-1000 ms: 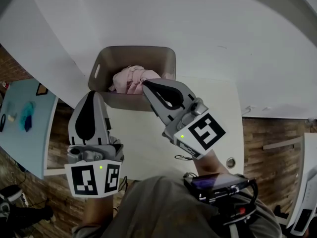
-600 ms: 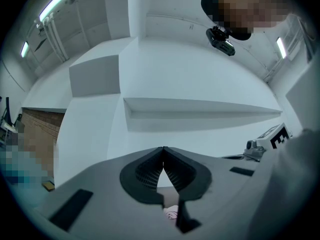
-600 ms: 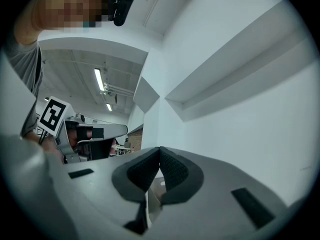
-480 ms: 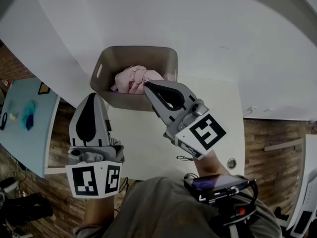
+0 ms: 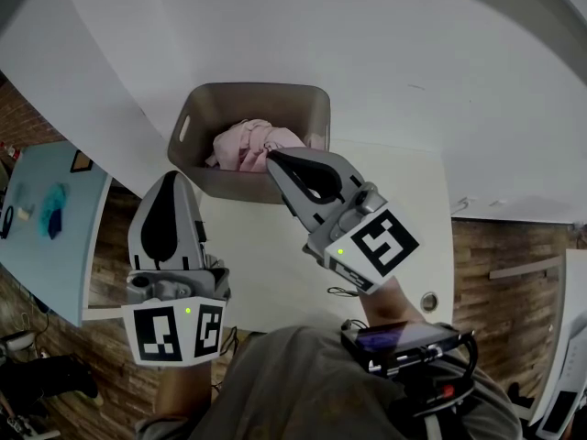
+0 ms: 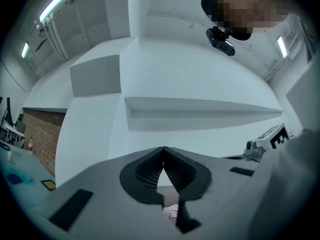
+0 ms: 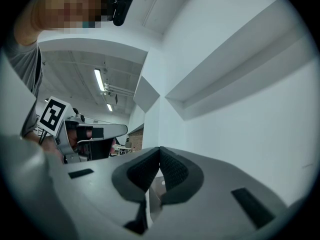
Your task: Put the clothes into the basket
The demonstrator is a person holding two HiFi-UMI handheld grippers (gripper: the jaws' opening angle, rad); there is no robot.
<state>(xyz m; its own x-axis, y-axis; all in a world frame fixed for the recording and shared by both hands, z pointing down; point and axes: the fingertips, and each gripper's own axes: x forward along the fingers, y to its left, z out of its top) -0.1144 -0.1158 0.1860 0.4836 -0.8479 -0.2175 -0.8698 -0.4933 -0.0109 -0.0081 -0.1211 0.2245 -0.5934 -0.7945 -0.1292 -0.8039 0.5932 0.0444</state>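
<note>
In the head view a grey-brown basket [image 5: 194, 117] stands on the white table, and pink clothes [image 5: 246, 145] lie bunched inside it. My right gripper [image 5: 271, 157] is shut and empty, with its tips over the basket's near rim beside the pink cloth. My left gripper [image 5: 170, 177] is shut and empty too, held just short of the basket's near left corner. In the left gripper view the jaws [image 6: 163, 149] meet at their tips, and a scrap of pink cloth [image 6: 171, 213] shows below them. The right gripper view shows its jaws [image 7: 159, 149] closed, with part of the basket wall [image 7: 157, 189] behind them.
The white table [image 5: 266, 264] runs up to a white wall with a ledge [image 6: 200, 106]. A light blue table [image 5: 41, 227] with small items stands at the left over the wooden floor. A round fitting [image 5: 426, 301] sits near the table's right edge.
</note>
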